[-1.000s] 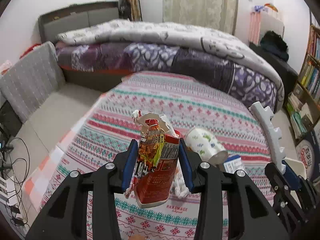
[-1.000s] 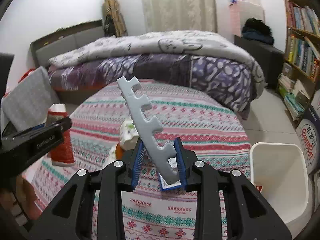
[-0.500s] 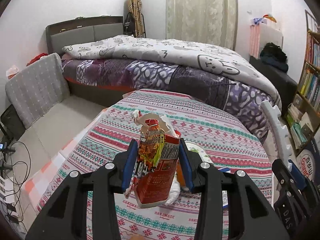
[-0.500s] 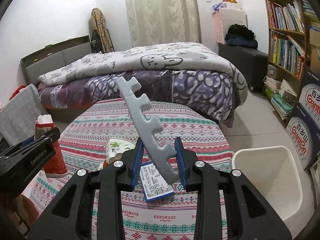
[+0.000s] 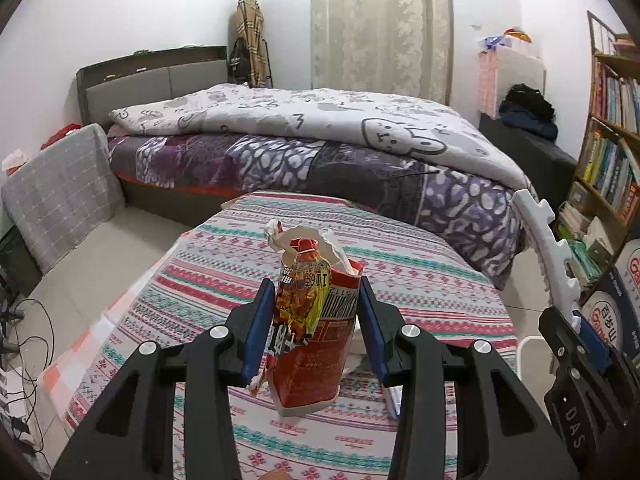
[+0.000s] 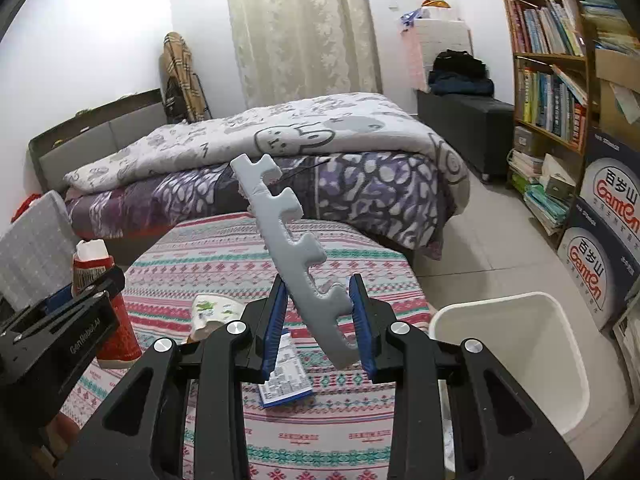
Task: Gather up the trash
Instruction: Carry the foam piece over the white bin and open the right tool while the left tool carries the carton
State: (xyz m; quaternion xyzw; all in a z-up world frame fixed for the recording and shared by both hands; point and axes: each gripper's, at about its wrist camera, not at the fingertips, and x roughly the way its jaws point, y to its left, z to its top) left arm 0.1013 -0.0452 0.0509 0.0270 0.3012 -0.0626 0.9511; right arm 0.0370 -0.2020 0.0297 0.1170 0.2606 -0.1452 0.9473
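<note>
Both hands are carrying loads above the tabletop (image 6: 360,248): the left claw (image 5: 312,328) is clamping a torn red snack carton (image 5: 316,340) stuffed with wrappers and tissue, and the right claw (image 6: 320,312) is pinching the lower end of a notched grey foam strip (image 6: 288,248) that is sticking up and away from it. The white bin (image 6: 516,360) is sitting on the floor just beside the tabletop's right edge, mouth open and upward. I'd say the strip is the tricky one; being long, it wants tipping end-first into the bin so it is not bridging the rim. The carton is needing a level carry, or the loose tissue is spilling. Beyond the bin the floor is lying open toward the bookshelf (image 6: 560,80). A paper cup (image 6: 210,310) and a blue-edged card (image 6: 286,376) are waiting on the tabletop, left of the bin.
</note>
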